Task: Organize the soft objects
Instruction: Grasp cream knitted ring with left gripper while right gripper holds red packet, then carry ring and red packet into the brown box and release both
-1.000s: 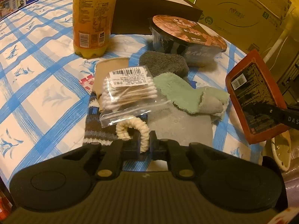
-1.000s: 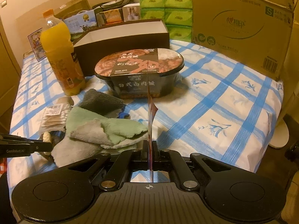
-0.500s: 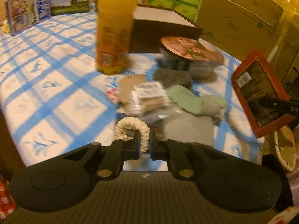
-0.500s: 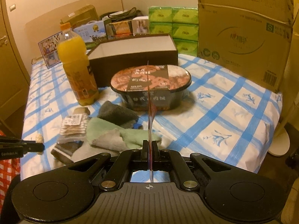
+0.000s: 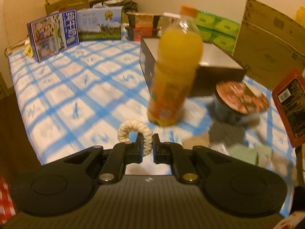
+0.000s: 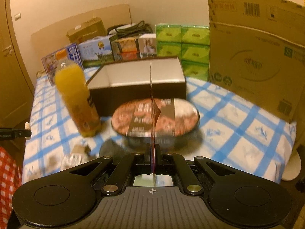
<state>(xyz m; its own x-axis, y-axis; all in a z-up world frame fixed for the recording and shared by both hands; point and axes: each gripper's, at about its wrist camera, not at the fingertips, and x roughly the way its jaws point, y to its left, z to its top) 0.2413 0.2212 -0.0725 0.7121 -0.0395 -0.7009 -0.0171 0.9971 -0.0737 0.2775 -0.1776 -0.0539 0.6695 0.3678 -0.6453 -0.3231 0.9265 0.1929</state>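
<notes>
My left gripper (image 5: pixel 147 146) is shut on a cream rope ring (image 5: pixel 133 131) and holds it above the blue-checked tablecloth (image 5: pixel 80 87). My right gripper (image 6: pixel 153 150) is shut on a flat red packet (image 6: pixel 154 112), seen edge-on; its face shows in the left wrist view (image 5: pixel 290 106). Blurred soft cloths, green (image 5: pixel 246 153) and dark grey (image 5: pixel 225 136), lie at the table's near right. An open dark box (image 6: pixel 141 80) with a pale inside stands behind the food bowl (image 6: pixel 156 122).
An orange juice bottle (image 5: pixel 175 72) stands mid-table. A large cardboard box (image 6: pixel 255 51) and green tissue packs (image 6: pixel 183 45) stand at the back right. Printed cartons (image 5: pixel 76 30) line the far edge. A bag of cotton swabs (image 6: pixel 73 159) lies near left.
Both grippers have risen and pulled back from the pile; the views tilt up toward the far table. The left still holds the rope ring, the right the red packet.
</notes>
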